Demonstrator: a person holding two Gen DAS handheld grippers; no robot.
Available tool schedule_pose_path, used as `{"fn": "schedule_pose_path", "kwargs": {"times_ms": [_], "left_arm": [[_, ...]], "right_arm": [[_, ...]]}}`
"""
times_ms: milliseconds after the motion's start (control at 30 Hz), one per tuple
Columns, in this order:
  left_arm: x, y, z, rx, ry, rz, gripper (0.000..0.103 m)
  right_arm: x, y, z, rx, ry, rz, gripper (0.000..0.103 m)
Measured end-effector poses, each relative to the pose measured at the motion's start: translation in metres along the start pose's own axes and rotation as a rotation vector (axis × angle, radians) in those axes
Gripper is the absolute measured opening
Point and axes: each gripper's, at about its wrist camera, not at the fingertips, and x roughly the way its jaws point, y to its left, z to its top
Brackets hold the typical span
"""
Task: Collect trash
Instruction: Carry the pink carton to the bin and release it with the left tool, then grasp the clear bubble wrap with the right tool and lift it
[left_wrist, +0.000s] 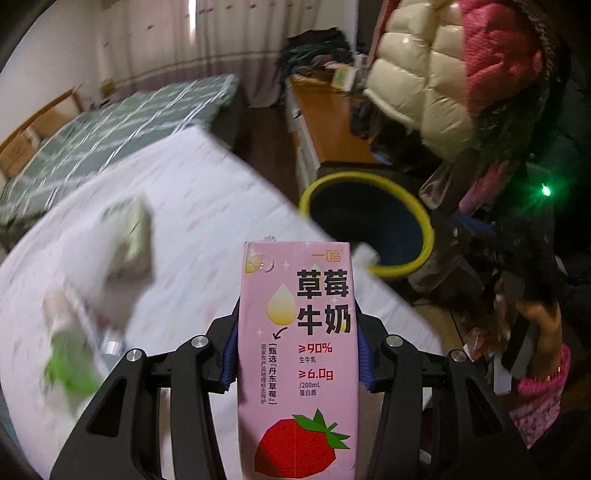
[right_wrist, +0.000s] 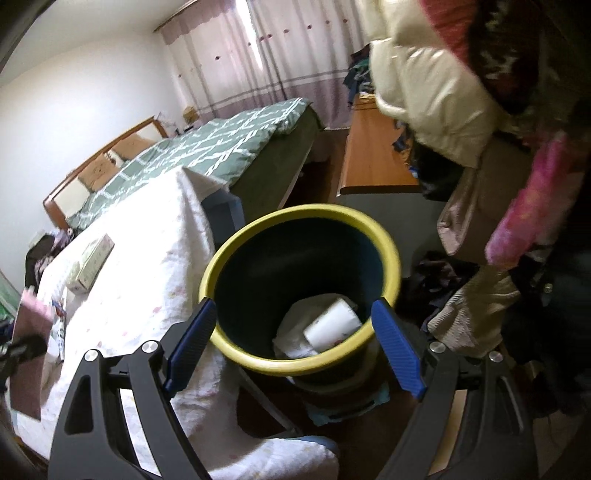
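Note:
My left gripper (left_wrist: 297, 354) is shut on a pink strawberry milk carton (left_wrist: 297, 350), held upright above the white-covered table (left_wrist: 207, 221). Beyond it stands a dark bin with a yellow rim (left_wrist: 424, 221). My right gripper (right_wrist: 293, 343) is open and empty, its blue pads on either side of the bin's near rim (right_wrist: 295, 363), just above it. Inside the bin lie a white paper cup (right_wrist: 332, 325) and crumpled white paper (right_wrist: 291, 332). A pale box (left_wrist: 129, 236) and a blurred green-and-white pack (left_wrist: 70, 343) lie on the table; the box also shows in the right wrist view (right_wrist: 92, 262).
A bed with a green checked cover (right_wrist: 221, 147) stands behind the table. A wooden desk (right_wrist: 373, 155) is beyond the bin. Piled jackets and clothes (right_wrist: 443, 85) hang at the right. The person's hand on the right gripper (left_wrist: 535, 321) shows in the left wrist view.

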Motion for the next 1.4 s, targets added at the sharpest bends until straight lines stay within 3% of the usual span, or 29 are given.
{"fn": "schedule_pose_path", "kwargs": {"times_ms": [333,633,667,700,767,1100,1300,1400], "left_arm": [[0.085,-0.061,0.085,0.109,0.019,-0.105,0.049],[0.154,-0.091,0.118,0.092,0.065,-0.135,0.050],[0.157,-0.092,0.120,0.086,0.063,-0.133,0.058],[0.158,-0.091,0.122,0.077,0.053,-0.123,0.074],[0.154,-0.088,0.124,0.062,0.018,-0.106,0.087],[0.067,-0.042,0.094,0.009,-0.092,-0.102,0.093],[0.003,0.012,0.057,-0.054,-0.152,-0.069,0.094],[-0.036,0.057,0.031,-0.125,-0.197,-0.020,0.095]], "right_arm": [[-0.023,-0.042,0.001,0.060,-0.045,-0.093,0.081],[-0.025,-0.060,-0.001,0.085,-0.030,-0.134,0.081],[-0.024,-0.060,-0.001,0.085,-0.029,-0.134,0.081],[-0.024,-0.060,-0.001,0.082,-0.027,-0.135,0.081],[-0.024,-0.059,-0.002,0.078,-0.022,-0.133,0.081],[-0.007,-0.035,-0.005,0.033,0.022,-0.103,0.081],[0.002,0.003,-0.005,-0.029,0.040,-0.065,0.081],[0.008,0.025,-0.005,-0.061,0.051,-0.043,0.081]]}}
